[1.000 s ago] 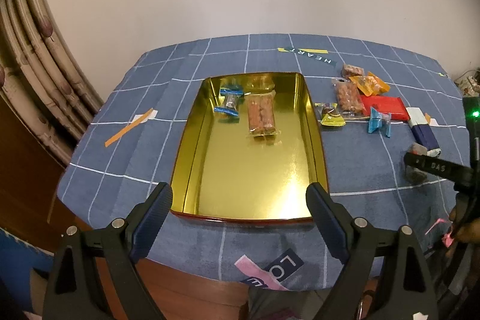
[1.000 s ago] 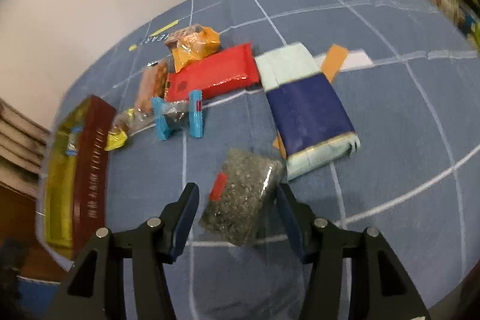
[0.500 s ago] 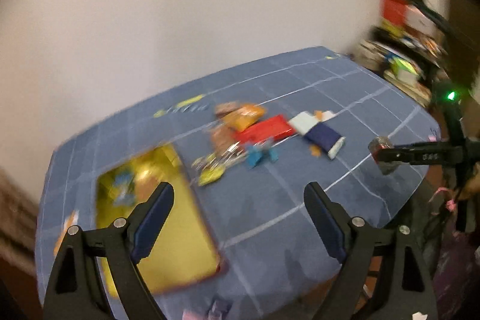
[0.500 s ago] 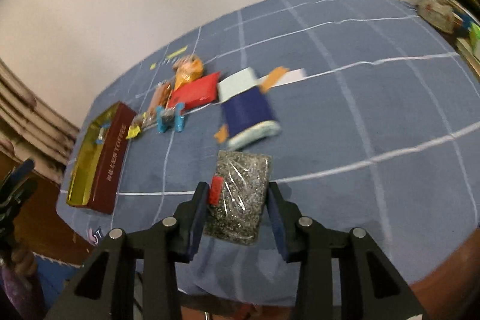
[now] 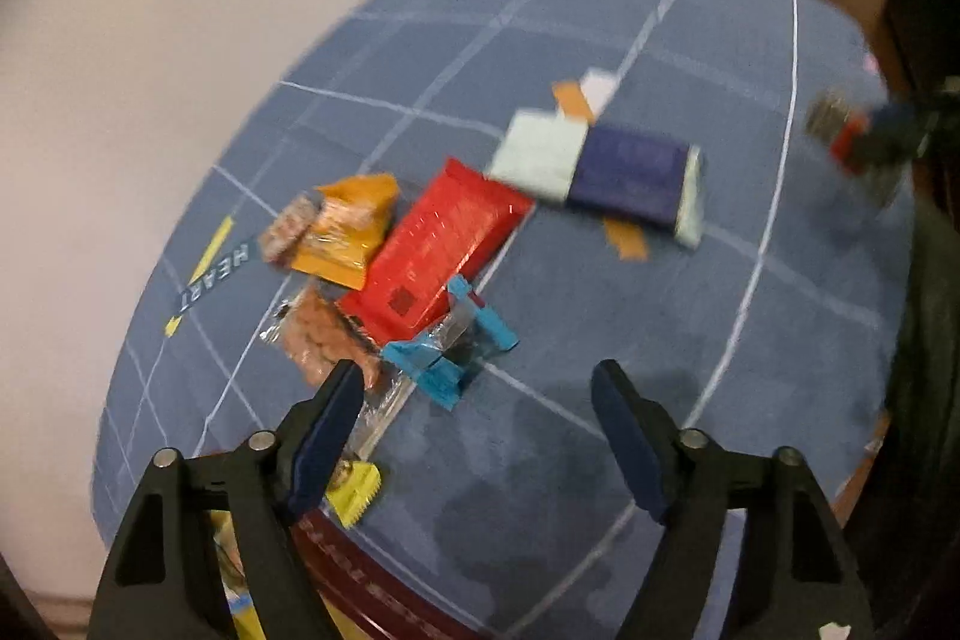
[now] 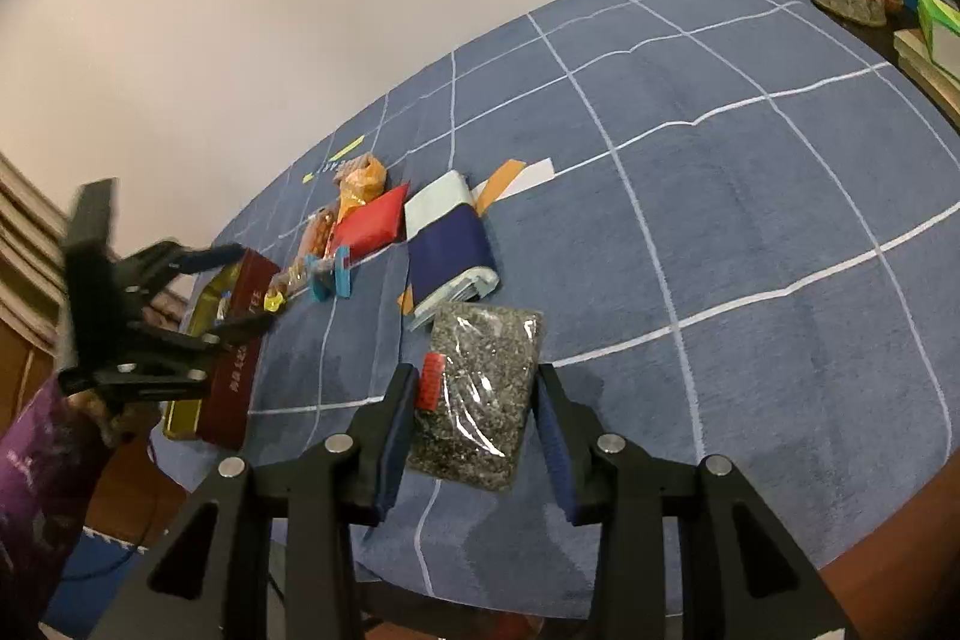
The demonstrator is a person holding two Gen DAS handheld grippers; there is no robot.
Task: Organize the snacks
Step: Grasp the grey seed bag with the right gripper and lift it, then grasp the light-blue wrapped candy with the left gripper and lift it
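Blue checked cloth (image 6: 750, 196) covers the table, with a pale wall behind. Nearest my right gripper (image 6: 474, 424), the jaws are closed on a clear seed packet (image 6: 480, 388), held at its lower sides and clear of the cloth. I judge it light, soft and slippery; grip across the filled middle, not the film edge. My left gripper (image 5: 480, 424) is wide open and holds nothing, hovering just beside the blue-ended candy (image 5: 450, 346). Next lie the red packet (image 5: 438, 250) and orange pouch (image 5: 348, 232), overlapping, then the navy-and-white pack (image 5: 606, 166). Farther left in the right view sits the gold tray (image 6: 231, 370), with the loose snacks well apart from the seed packet.
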